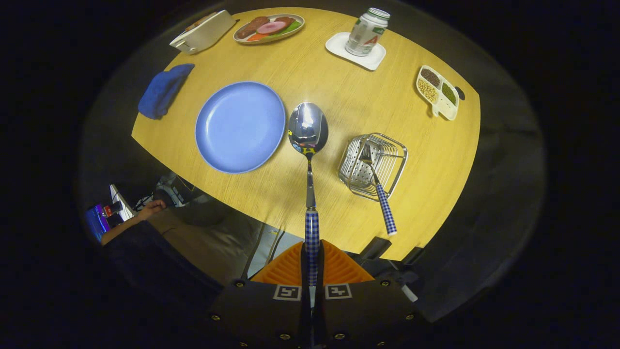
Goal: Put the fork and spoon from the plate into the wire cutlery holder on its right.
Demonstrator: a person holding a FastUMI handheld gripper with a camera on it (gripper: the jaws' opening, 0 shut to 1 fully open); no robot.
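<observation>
Item count on table (310, 63): 1 spoon (308, 133), 1 fork (377, 186), 1 blue plate (240, 127), 1 wire holder (372, 166), 1 blue cloth (162, 90), 1 food plate (269, 27), 1 white box (203, 31), 1 can (366, 31) w/ 1 coaster (356, 51), 1 divided dish (437, 92) w/ 3 compartments. Gripper (312, 264): 1, fingers clamped on spoon handle.

The tongs (312, 264) have two ribbed, wedge-shaped pads (339, 269) that widen toward a dark, boxy body. On that body sit two square black-and-white markers (337, 291), one on each side of the narrow middle slot. Small round brass-toned screws (239, 283) dot the body's corners and lower edge.
</observation>
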